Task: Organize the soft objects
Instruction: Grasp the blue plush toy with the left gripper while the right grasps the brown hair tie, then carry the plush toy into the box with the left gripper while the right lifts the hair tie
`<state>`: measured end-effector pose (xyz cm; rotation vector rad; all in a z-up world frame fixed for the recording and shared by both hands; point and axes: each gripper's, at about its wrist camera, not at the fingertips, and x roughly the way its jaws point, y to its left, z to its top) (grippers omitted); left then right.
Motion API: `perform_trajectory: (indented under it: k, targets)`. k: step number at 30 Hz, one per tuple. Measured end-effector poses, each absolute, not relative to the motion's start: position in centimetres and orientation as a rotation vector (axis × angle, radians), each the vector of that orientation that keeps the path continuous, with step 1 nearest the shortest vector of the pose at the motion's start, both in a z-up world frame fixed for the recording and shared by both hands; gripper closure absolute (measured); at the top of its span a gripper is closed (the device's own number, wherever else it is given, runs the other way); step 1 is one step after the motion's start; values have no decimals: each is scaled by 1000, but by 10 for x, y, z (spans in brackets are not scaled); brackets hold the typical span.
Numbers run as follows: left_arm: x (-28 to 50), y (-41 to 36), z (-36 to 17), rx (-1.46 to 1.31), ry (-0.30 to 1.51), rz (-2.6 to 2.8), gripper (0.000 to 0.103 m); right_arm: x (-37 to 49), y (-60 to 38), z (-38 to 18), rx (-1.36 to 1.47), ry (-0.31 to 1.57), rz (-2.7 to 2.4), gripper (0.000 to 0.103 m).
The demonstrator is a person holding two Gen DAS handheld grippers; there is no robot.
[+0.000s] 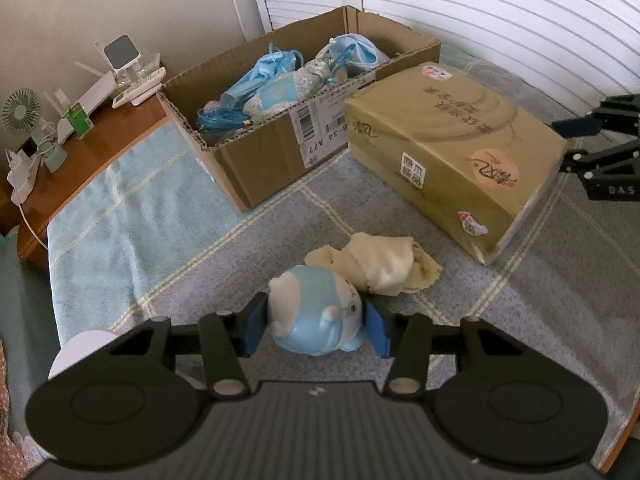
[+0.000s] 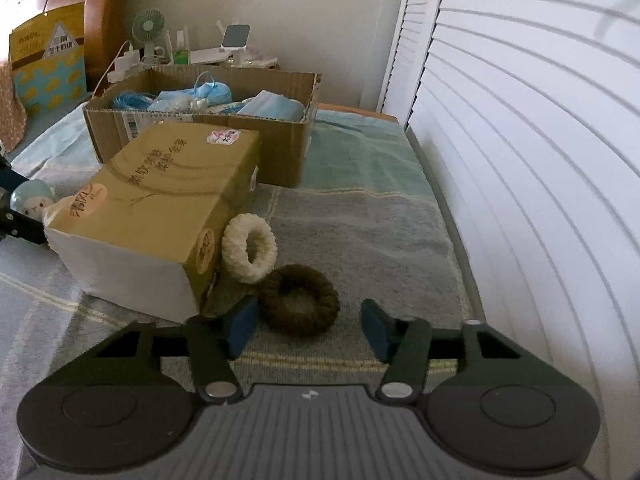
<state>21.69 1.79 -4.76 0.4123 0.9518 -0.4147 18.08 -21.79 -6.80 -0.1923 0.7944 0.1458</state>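
Left wrist view. Left gripper [image 1: 316, 326] closing on a blue toy [image 1: 316, 312], fingers [image 1: 256, 330] pressing both flanks, narrowed to the toy's width. Toy sitting low over the bed cover [image 1: 132, 216], near edge; whether resting or lifted, not determinable. Looking rounded, glossy, pale blue with white ears and a small face. Lying just beyond, seemingly touching: a crumpled cream cloth [image 1: 380, 264], limp and folded. Standing farther back: an open cardboard box [image 1: 272, 160] holding blue items, and beside it a wrapped tissue pack [image 1: 452, 148]. Reaching in at the right edge: the other tool, dark, state unclear from here.

Risk, as judged: smooth round toy squirting out of the flat pads if squeezed off-centre; cloth snagging and trailing along on lifting.

Right wrist view. Right gripper [image 2: 306, 330] hovering wide open, holding nothing. Lying between and just ahead of the fingers [image 2: 240, 330]: a brown ring [image 2: 298, 300], fuzzy, flat on the bed cover. Leaning against the tissue pack: a cream ring [image 2: 249, 248], woolly, tilted, touching or nearly touching the brown one.

Risk, as judged: closing across the hollow centre collapsing the brown ring instead of gripping it; nudging the cream ring off its lean.
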Motion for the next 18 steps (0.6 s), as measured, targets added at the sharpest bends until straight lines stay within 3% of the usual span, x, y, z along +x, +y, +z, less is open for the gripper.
perform_trajectory:
  k: [4,18]
  targets:
    - [217,18,-45,402,954,-421,55,180,-218,-65,-187,790,145,60]
    - [198,19,-8,364,905,-462,55,163,-227,-36,-149,740,129,60]
